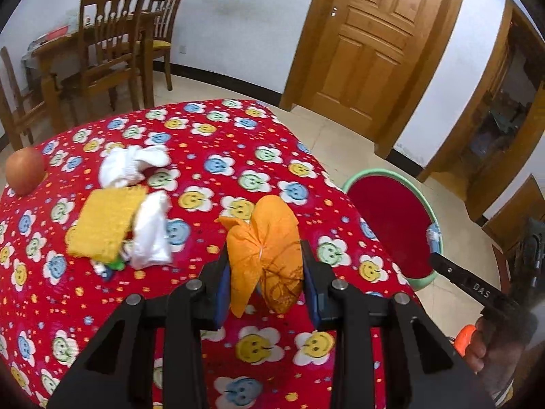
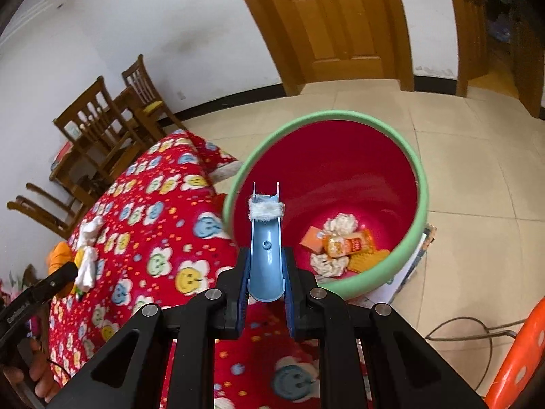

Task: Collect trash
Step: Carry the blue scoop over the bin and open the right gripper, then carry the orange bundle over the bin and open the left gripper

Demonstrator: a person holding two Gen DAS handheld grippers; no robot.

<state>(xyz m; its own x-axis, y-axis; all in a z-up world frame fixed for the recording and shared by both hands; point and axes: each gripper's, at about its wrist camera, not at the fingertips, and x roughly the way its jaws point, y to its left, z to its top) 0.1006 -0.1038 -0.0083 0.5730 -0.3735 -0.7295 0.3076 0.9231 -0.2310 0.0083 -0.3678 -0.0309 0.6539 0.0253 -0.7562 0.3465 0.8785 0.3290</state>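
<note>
My left gripper (image 1: 265,252) is shut on a crumpled orange paper (image 1: 269,238), held just above the red smiley-face tablecloth (image 1: 238,156). My right gripper (image 2: 266,259) is shut on a blue plastic channel-shaped piece (image 2: 266,238) with white fluff wrapped near its tip. That tip reaches over the near rim of the red bin with a green rim (image 2: 327,114). The bin holds an orange snack packet (image 2: 347,245) and tissue wads (image 2: 340,225). In the left wrist view the bin (image 1: 361,173) stands on the floor right of the table.
On the cloth lie two white tissues (image 1: 133,165) (image 1: 151,235), a yellow sponge cloth (image 1: 102,225) and a round brown fruit (image 1: 24,170). Wooden chairs (image 1: 109,41) stand behind the table. An orange stool (image 2: 517,354) and a cable (image 2: 477,334) are right of the bin.
</note>
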